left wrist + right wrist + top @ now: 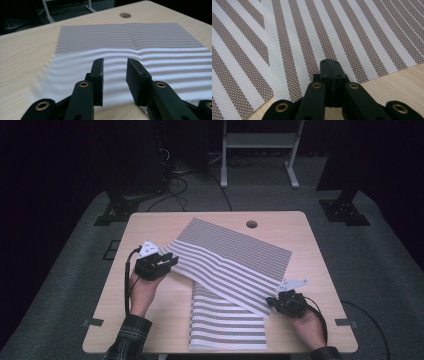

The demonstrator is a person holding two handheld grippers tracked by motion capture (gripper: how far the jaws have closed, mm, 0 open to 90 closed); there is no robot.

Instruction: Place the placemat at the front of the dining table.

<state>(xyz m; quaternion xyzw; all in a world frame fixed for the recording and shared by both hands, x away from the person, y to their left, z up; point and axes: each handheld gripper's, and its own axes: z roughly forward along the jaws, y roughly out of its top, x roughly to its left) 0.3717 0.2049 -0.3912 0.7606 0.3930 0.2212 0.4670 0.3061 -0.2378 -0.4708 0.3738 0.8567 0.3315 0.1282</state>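
Note:
Two woven mats with brown and white stripes lie on the wooden table (150, 227). The upper mat (230, 252) (130, 37) (342, 32) rests slantwise and rippled over the lower mat (227, 330) (234, 65), which lies square to the near edge. My left gripper (169, 260) (115, 61) is at the upper mat's left edge. It is open, with the mat under its tips and nothing between the pads. My right gripper (274, 301) (330, 61) is shut at the upper mat's near right corner, its tips over the mat's edge. The mat looks flat beneath them.
A round cable hole (251, 224) (125, 15) sits near the table's far edge. Bare wood shows to the left of the mats and at the near right corner. Behind the table stand a white frame (260, 145) and dark stands with cables on the floor.

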